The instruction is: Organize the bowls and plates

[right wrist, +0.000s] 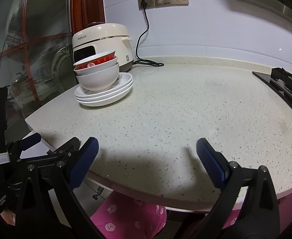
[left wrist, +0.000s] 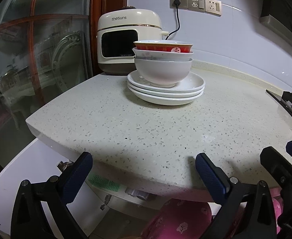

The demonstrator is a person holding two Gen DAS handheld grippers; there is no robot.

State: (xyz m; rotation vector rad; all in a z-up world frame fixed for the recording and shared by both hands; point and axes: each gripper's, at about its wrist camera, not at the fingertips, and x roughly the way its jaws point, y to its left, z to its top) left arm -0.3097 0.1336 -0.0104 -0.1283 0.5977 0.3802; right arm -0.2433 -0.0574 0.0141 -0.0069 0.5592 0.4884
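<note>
Left gripper (left wrist: 144, 165) fingers spread wide, holding nothing, stacked bowls (left wrist: 163, 63) on stacked plates (left wrist: 165, 91) at far left of speckled surface (right wrist: 175, 109) before rice cooker (right wrist: 102, 43), right gripper (right wrist: 147, 150) fingers likewise wide, empty, stove (right wrist: 285, 85) far right.

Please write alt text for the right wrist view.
Three nested bowls, the top one red, sit on three stacked white plates on a speckled counter, before a cream cooker. The open right gripper holds nothing.
</note>
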